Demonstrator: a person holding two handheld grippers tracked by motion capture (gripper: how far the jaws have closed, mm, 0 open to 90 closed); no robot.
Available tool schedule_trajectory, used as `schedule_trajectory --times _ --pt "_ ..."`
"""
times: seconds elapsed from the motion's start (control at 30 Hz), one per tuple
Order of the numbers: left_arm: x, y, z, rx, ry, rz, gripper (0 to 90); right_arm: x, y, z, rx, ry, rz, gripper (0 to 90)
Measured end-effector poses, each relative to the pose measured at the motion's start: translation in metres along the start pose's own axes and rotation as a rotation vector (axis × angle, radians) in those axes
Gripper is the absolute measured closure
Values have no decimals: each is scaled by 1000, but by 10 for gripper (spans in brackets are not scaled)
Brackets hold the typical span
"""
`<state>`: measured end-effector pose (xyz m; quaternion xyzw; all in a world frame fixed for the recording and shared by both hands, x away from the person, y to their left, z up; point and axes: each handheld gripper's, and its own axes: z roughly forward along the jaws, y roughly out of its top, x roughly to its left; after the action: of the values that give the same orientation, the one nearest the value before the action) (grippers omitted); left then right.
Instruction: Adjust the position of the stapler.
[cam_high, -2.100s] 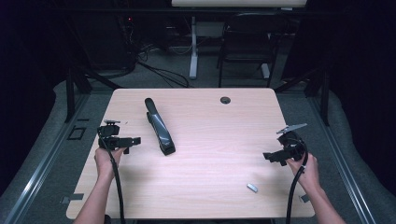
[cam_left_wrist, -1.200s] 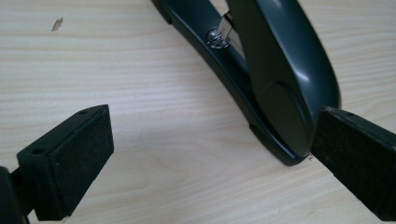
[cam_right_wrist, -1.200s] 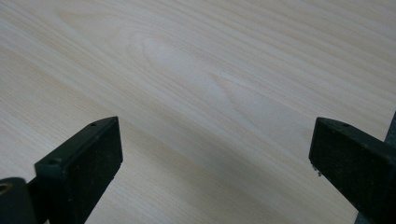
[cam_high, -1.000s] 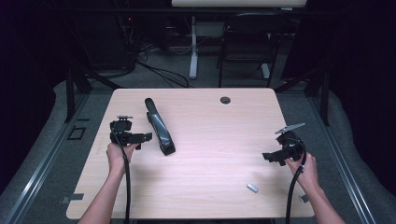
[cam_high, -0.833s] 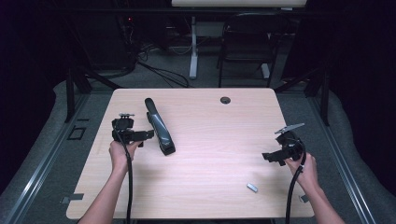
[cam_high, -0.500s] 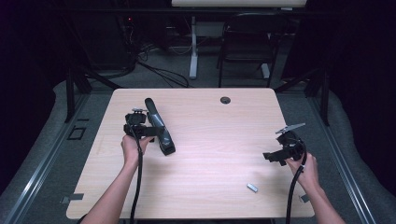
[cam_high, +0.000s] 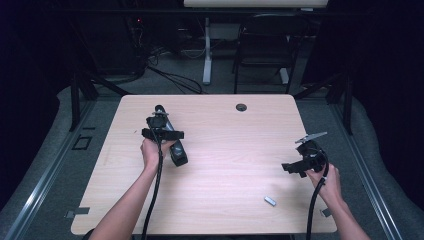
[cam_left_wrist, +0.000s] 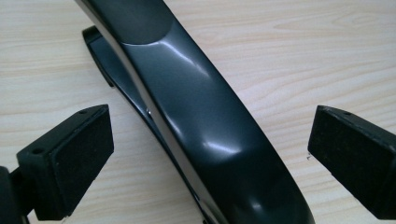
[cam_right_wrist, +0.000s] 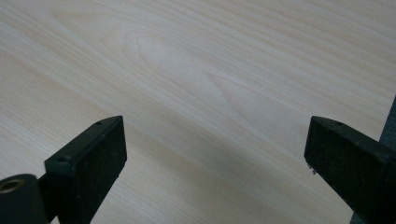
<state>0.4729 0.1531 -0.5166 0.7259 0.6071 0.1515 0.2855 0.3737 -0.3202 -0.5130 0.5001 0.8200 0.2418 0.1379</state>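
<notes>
Your left gripper (cam_left_wrist: 205, 154) hangs over stapler (cam_left_wrist: 196, 126), jaws spread wide either side of body, pads clear of it, so grasp not yet made; closing and lifting left to do. Stapler lies flat on table (cam_high: 230, 200), left-centre, one end pointing away from you. Your right gripper (cam_high: 303, 164) idle at right edge, jaws wide, nothing between. Count: one stapler, two grippers, one small pale item (cam_high: 270, 201) near front edge, possibly staple strip, too small to tell.
</notes>
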Motion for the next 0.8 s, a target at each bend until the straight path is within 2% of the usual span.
schedule_trajectory --times 0.13,0.17,0.2,0.27,0.3,0.4,0.6,0.8 --pt "-4 1 8 28 6 11 28 0 0 0 0 4 4 57" --pt "-5 0 9 22 6 20 68 0 0 0 1 -1 2 58" --pt "-6 0 11 30 33 26 127 1 0 0 0 3 2 58" --pt "-2 -1 12 31 27 22 205 1 0 -1 -2 0 -1 60" --pt "0 -1 12 32 9 18 236 1 0 -1 -2 1 -1 60" --pt "0 -1 12 32 10 19 238 1 0 0 1 6 0 62" --pt "4 -2 11 37 -20 10 253 1 -1 0 3 14 2 64" --pt "7 -2 9 39 -31 9 284 4 0 0 6 9 -9 67"
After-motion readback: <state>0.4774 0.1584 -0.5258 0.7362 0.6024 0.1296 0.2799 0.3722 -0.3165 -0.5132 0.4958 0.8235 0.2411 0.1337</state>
